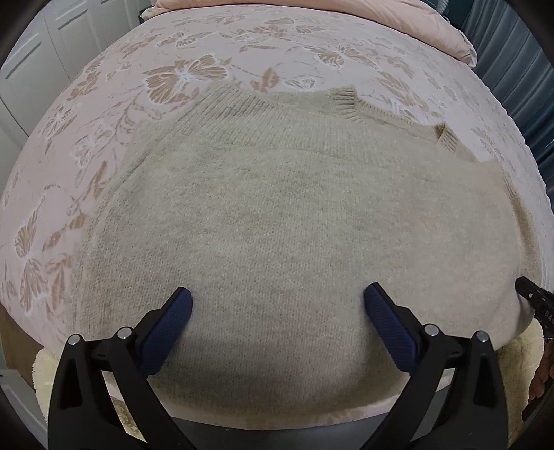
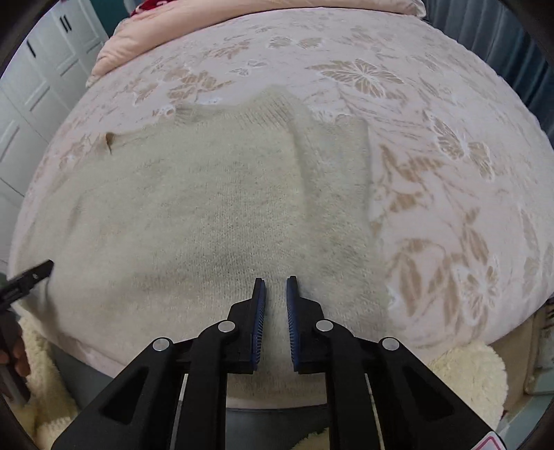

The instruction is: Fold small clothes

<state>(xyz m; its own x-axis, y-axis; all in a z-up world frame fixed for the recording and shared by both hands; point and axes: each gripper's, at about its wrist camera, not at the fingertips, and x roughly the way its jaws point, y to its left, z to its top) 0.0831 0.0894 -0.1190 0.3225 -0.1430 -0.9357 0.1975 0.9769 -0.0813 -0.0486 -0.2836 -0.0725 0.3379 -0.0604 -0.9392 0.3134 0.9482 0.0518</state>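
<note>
A beige knitted sweater (image 1: 294,207) lies flat on the bed, its ribbed collar (image 1: 346,102) at the far side. It also shows in the right wrist view (image 2: 207,207), with one side folded in over the body along a crease (image 2: 301,166). My left gripper (image 1: 277,297) hovers wide open over the sweater's near part, holding nothing. My right gripper (image 2: 276,287) is over the sweater's near hem, its jaws a narrow gap apart with knit showing between them. Whether they pinch the fabric I cannot tell. Each gripper's tip shows at the edge of the other's view (image 1: 533,297) (image 2: 31,273).
The bed has a pink bedspread with a tan butterfly and flower pattern (image 1: 187,76). A pink pillow (image 1: 415,27) lies at the head. A cream fluffy rug (image 2: 464,374) lies on the floor by the near bed edge. White wardrobe doors (image 2: 41,69) stand at the left.
</note>
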